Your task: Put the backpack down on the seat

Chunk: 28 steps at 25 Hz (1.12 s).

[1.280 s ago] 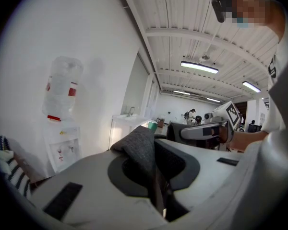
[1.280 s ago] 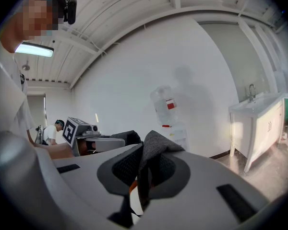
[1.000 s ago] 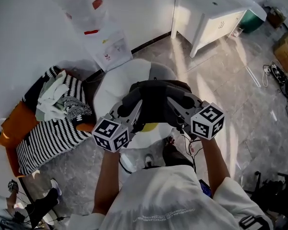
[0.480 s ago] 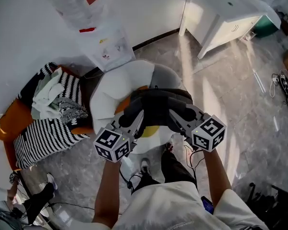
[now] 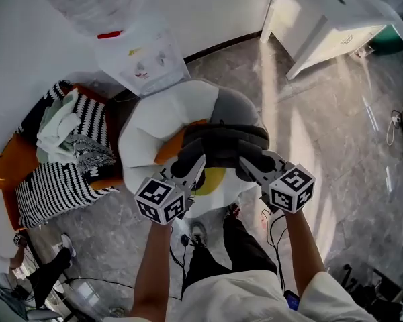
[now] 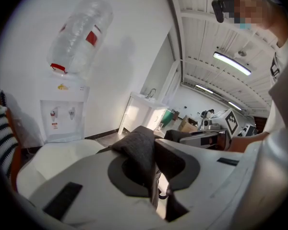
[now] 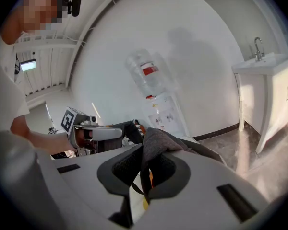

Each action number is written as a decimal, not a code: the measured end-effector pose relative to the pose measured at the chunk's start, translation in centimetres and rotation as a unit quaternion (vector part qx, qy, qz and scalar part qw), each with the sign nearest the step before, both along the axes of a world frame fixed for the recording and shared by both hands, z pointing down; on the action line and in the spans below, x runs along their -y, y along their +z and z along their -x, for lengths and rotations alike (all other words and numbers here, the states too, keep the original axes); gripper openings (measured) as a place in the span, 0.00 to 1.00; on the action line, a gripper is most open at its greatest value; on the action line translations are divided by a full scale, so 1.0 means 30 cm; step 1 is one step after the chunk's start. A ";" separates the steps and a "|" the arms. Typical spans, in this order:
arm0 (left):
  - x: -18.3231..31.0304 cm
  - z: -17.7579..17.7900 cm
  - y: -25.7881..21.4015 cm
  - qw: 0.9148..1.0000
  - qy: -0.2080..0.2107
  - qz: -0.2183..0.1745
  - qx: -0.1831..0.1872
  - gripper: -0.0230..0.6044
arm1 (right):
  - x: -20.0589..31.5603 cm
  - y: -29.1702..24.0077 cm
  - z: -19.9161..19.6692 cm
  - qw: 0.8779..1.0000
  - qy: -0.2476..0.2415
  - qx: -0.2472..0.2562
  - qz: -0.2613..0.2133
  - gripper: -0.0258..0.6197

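Observation:
A dark grey backpack [image 5: 221, 141] hangs between my two grippers, above a round white seat [image 5: 154, 119] that has a yellow cushion [image 5: 212, 178] and an orange patch. In the head view my left gripper [image 5: 189, 167] is shut on the pack's left side and my right gripper [image 5: 251, 167] on its right side. The left gripper view has grey strap fabric [image 6: 140, 150] pinched between the left gripper's [image 6: 152, 169] pads. In the right gripper view, a fold of the same fabric [image 7: 157, 139] is clamped in the right gripper [image 7: 144, 169]. The pack's underside is hidden.
A water dispenser [image 5: 144, 62] with a big bottle stands against the wall behind the seat. Left of the seat, an orange chair holds a striped blanket [image 5: 57, 186] and clothes. A white sink cabinet [image 5: 336, 19] is at the far right. Cables [image 5: 399, 123] lie on the tiled floor.
The seat has drawn closer beneath the backpack as the person stepped forward. Both grippers keep the same hold on the pack, which now hangs over the seat's front half.

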State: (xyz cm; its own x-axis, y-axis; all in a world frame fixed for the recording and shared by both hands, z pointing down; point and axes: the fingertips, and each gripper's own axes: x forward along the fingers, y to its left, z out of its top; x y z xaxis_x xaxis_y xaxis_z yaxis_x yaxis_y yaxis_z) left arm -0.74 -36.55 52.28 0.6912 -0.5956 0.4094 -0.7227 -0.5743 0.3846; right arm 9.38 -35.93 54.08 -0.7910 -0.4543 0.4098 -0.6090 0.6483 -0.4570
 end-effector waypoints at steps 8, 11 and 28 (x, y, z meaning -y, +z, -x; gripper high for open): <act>0.085 -0.021 0.184 0.999 -0.019 0.030 -0.010 0.14 | 0.100 0.184 -0.025 1.000 -0.010 -0.006 0.020 0.09; 0.115 -0.035 0.238 0.999 -0.021 0.035 -0.008 0.14 | 0.127 0.239 -0.039 1.000 -0.009 -0.004 0.020 0.09; 0.168 -0.059 0.456 0.997 -0.061 0.046 0.002 0.14 | 0.165 0.450 -0.060 0.998 -0.032 -0.027 0.035 0.09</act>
State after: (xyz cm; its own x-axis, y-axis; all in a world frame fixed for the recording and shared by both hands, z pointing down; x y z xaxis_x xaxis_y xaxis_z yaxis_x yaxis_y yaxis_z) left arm 1.03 -41.58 65.95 0.6147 -0.6345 0.4686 -0.7861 -0.4447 0.4292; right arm 11.18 -40.89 67.59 -0.7937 -0.3714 0.4817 -0.5919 0.6542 -0.4708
